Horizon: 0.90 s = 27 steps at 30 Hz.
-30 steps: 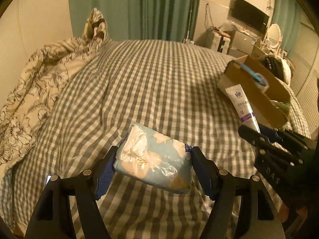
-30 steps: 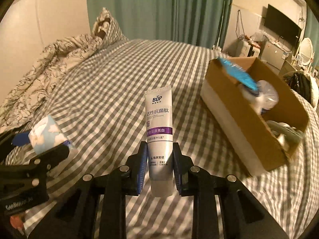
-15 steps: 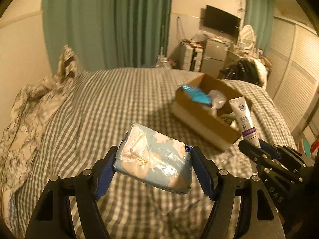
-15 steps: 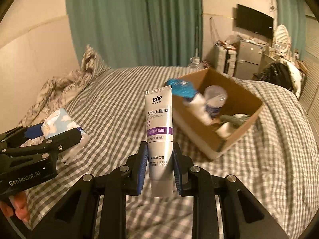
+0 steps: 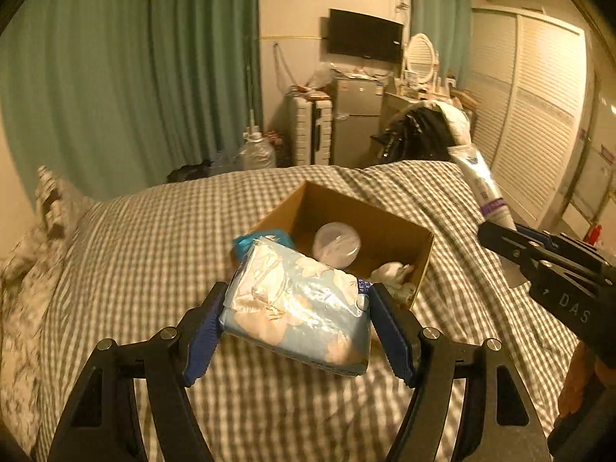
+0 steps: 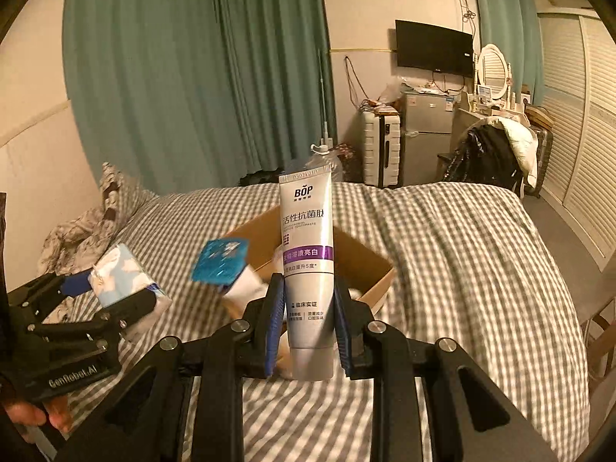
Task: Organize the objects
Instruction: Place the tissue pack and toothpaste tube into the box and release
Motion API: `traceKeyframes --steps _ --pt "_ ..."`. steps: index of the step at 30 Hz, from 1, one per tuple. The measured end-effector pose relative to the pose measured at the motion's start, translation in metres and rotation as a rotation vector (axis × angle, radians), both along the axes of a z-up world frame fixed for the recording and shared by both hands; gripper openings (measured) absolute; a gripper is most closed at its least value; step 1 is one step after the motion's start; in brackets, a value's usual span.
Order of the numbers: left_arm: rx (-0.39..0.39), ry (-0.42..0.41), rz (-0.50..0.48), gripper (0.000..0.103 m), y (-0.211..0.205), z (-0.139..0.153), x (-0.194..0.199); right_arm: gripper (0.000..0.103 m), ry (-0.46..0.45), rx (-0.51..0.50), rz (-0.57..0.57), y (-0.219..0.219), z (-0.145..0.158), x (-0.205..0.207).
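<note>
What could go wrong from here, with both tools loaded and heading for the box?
1. The cardboard box already holds a round lid and white items; the bulky tissue pack in the left tool may land on them or catch the rim.
2. The right tool grips the toothpaste tube near its lower end; it could tilt or slip.

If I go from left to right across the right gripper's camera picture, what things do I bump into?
Left gripper holding the flowery tissue pack → blue packet → toothpaste tube in the right gripper → white suitcase → black bag on the chair.
</note>
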<state>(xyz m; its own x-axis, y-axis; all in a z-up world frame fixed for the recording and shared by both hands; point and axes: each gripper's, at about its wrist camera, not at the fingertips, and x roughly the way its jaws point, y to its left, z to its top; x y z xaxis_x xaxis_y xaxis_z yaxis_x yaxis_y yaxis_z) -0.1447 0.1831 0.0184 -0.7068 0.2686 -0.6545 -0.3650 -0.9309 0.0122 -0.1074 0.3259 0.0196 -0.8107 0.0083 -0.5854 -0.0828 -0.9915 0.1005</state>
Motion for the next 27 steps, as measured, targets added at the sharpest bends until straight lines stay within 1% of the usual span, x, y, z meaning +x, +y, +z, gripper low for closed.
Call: traceKeyframes --steps 2,6,9,13,17,18,22,23,24,26,27 --pt "-0.016 0.006 -0.009 0.074 0.013 -0.004 -0.013 0.024 -0.01 -0.009 -0.001 0.007 -0.004 -0.013" --pt "-0.022 -0.005 -0.024 0.075 0.032 -0.016 -0.045 0.024 -0.036 -0.024 0.004 0.012 -0.016 -0.043" --pt "-0.033 -0.001 -0.028 0.075 0.041 -0.024 -0.072 0.024 -0.063 -0.037 -0.005 0.019 -0.03 -0.064" --pt "-0.021 -0.034 -0.041 0.074 0.045 -0.04 -0.098 0.024 -0.102 -0.057 -0.008 0.029 -0.051 -0.089" --pt "-0.009 -0.063 -0.048 0.075 0.047 -0.056 -0.115 0.024 -0.138 -0.068 -0.005 0.031 -0.073 -0.102" --pt "0.0 -0.073 -0.05 0.076 0.047 -0.06 -0.119 0.024 -0.142 -0.072 -0.004 0.032 -0.077 -0.104" --pt "0.027 -0.124 -0.031 0.08 0.043 -0.067 -0.134 0.024 -0.14 -0.08 -0.015 0.038 -0.083 -0.106" --pt "0.042 -0.131 -0.024 0.085 0.04 -0.065 -0.136 0.029 -0.136 -0.078 -0.022 0.039 -0.083 -0.105" --pt "0.053 -0.131 -0.018 0.092 0.039 -0.064 -0.134 0.04 -0.129 -0.073 -0.031 0.04 -0.081 -0.104" --pt "0.073 -0.118 -0.009 0.1 0.034 -0.056 -0.133 0.052 -0.113 -0.068 -0.043 0.041 -0.074 -0.1" --pt "0.078 -0.106 -0.008 0.1 0.031 -0.049 -0.13 0.053 -0.104 -0.069 -0.047 0.042 -0.07 -0.097"
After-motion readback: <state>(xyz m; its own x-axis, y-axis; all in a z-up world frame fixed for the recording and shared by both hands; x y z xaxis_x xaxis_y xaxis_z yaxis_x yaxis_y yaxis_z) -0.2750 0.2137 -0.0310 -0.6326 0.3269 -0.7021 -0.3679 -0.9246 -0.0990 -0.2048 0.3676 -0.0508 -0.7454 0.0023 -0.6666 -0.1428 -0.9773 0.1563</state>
